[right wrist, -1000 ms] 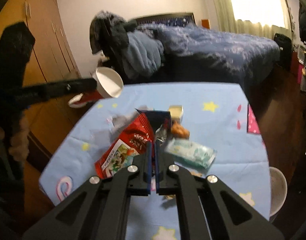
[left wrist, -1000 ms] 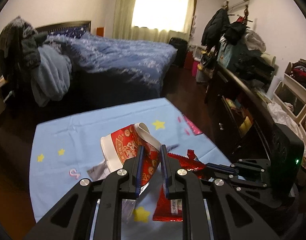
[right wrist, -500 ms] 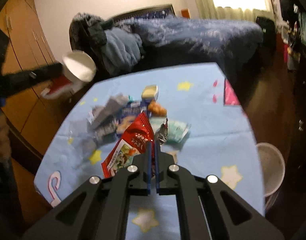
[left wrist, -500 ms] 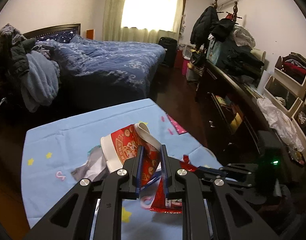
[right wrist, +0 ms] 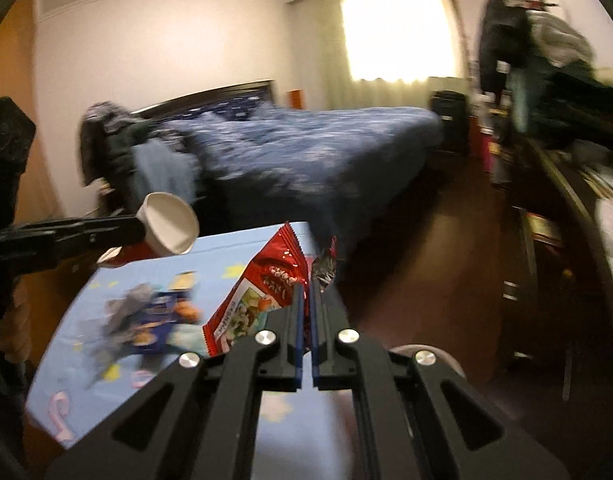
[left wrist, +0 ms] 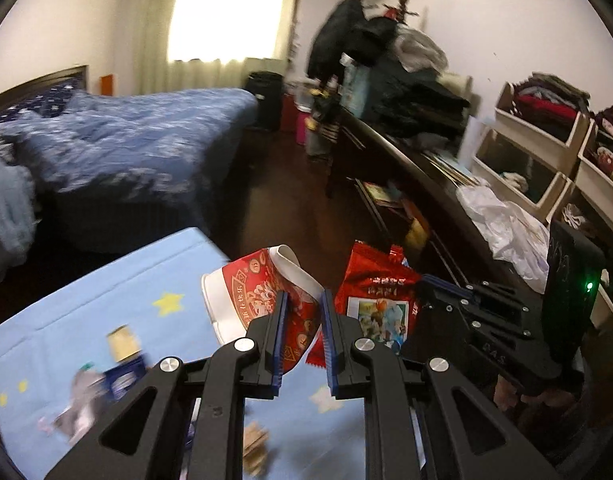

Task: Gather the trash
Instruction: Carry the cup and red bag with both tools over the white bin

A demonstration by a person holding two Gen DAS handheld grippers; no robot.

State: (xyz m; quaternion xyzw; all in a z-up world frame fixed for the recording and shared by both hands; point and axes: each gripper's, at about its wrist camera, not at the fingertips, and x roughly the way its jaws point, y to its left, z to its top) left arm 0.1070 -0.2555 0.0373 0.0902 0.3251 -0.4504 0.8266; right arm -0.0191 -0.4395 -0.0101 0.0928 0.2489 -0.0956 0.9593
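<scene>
The left gripper (left wrist: pixel 302 300) is clamped on the squashed red-and-white paper cup (left wrist: pixel 262 292), held in the air above the light-blue star-printed tablecloth (left wrist: pixel 106 292). Beside the cup, also above the cloth's edge, the right gripper (right wrist: pixel 306 292) pinches the red foil snack bag (right wrist: pixel 262 292) with its jaws fully closed. Blurred wrappers (right wrist: pixel 154 316) and a small box lie on the cloth below.

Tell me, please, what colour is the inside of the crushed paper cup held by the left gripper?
White inside the cup; the right wrist view shows it best.
</scene>
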